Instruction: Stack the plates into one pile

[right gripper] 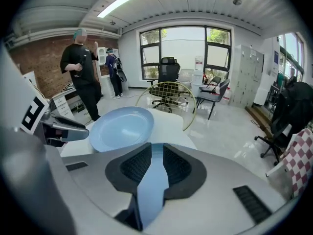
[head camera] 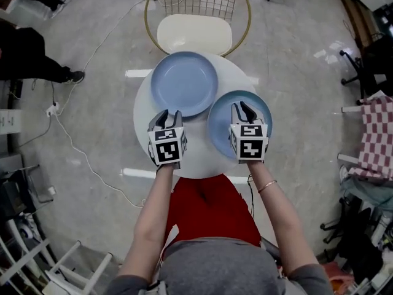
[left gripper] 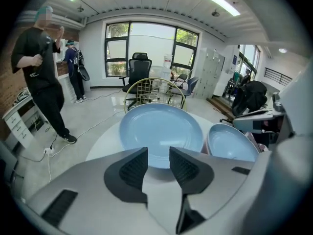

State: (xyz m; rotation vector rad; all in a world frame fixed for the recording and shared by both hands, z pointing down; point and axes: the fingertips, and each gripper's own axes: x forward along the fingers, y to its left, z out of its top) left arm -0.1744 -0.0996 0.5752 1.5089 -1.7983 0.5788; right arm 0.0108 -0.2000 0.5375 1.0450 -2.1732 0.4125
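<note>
Now, with the right gripper (right gripper: 156,163) clamped on the smaller blue plate's (head camera: 218,125) rim at the round table's (head camera: 144,117) right edge and the left gripper (left gripper: 159,163) gaping empty, best lift it level and settle it centred on the larger blue plate (head camera: 184,82) just beside.

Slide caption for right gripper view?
Right gripper clamped on a blue plate by its edge; second blue plate on white table ahead.

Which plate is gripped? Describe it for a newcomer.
Find the round white table. Of the two blue plates there, it is the right plate. Only its rim is clamped in the right tool; the left plate lies free.
</note>
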